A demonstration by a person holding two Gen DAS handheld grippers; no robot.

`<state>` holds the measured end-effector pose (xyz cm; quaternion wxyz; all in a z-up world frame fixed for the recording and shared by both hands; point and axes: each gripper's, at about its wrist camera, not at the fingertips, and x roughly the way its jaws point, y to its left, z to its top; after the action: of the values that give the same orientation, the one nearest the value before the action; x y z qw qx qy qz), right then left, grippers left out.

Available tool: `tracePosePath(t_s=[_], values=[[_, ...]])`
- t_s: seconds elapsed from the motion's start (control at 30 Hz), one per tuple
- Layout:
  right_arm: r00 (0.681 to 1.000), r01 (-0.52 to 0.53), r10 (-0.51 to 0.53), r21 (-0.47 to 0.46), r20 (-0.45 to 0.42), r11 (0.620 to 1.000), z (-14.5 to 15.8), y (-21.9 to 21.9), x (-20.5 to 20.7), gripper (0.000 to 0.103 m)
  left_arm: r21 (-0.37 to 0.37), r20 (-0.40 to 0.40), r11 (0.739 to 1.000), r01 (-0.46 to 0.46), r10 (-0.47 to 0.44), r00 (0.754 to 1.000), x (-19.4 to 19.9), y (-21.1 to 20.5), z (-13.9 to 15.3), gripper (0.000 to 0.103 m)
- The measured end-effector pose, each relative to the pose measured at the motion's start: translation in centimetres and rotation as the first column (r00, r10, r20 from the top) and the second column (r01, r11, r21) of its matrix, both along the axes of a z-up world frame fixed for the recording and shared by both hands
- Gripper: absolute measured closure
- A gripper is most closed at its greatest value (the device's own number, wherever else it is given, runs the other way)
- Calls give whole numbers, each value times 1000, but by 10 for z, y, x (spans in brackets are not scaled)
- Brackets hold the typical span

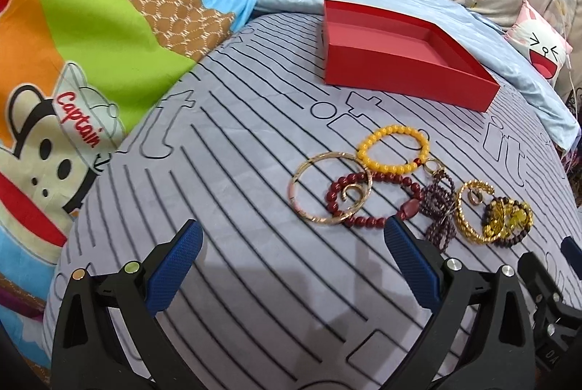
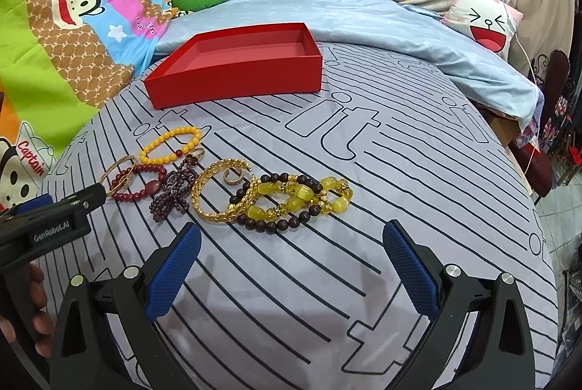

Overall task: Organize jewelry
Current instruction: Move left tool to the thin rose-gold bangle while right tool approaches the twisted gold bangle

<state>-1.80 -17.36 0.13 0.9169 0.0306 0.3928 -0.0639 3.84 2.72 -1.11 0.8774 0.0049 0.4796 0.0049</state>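
Nothing is in the red box (image 2: 232, 77) yet, so the sorting appears to be at its very start: both tools hover over the striped grey bedsheet (image 2: 400, 172) with their blue-padded jaws spread wide and empty. The left gripper (image 1: 293, 241) hangs just short of the jewelry cluster, its right pad close beside the dark red bead bracelet (image 1: 371, 204) at about one o'clock from it; the right gripper (image 2: 291, 244) sits below the pile, with the pieces at eleven to twelve o'clock. The box lies further off, at twelve o'clock beyond the pile, shallow, rigid, matte card with a paler pink floor. The likely next move is to pick one piece, and that calls for care, since the pieces overlap: the thin gold bangle (image 1: 331, 188) crosses the red beads, and the woven gold cuff (image 2: 222, 193) lies over the dark brown bead strand (image 2: 276, 226) and the chunky translucent yellow stones (image 2: 302, 197). The opaque yellow bead bracelet (image 2: 171, 144) lies freest, at the far edge. Round glossy beads may roll off the textured pads; the small purple bead strand (image 2: 171, 193) is limp and knotted. The soft sheet will give under pressure.
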Motion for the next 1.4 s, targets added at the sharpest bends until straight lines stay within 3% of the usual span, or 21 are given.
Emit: tracePosePath(t_s=[0.17,0.43,0.57,0.77,1.4], values=[[1000,-9,9,-1,-10,1000,-2,1,7,7,-35,42,999,18,-17,999,16,-3,-4,8],[999,-15,15,6,-31,1000,-7,2,17,7,-91,11,995,33,-32,999,32,-5,-15,17],[999,-22,22,9,-38,1000,-9,3,21,7,-118,28,991,67,-64,998,33,-8,-12,34],[999,-30,30,12,-44,999,-10,6,23,7,-134,29,985,104,-101,994,33,-12,-10,49],[999,-43,43,18,-11,999,-1,9,14,7,-100,73,987,124,-117,991,15,-19,10,49]])
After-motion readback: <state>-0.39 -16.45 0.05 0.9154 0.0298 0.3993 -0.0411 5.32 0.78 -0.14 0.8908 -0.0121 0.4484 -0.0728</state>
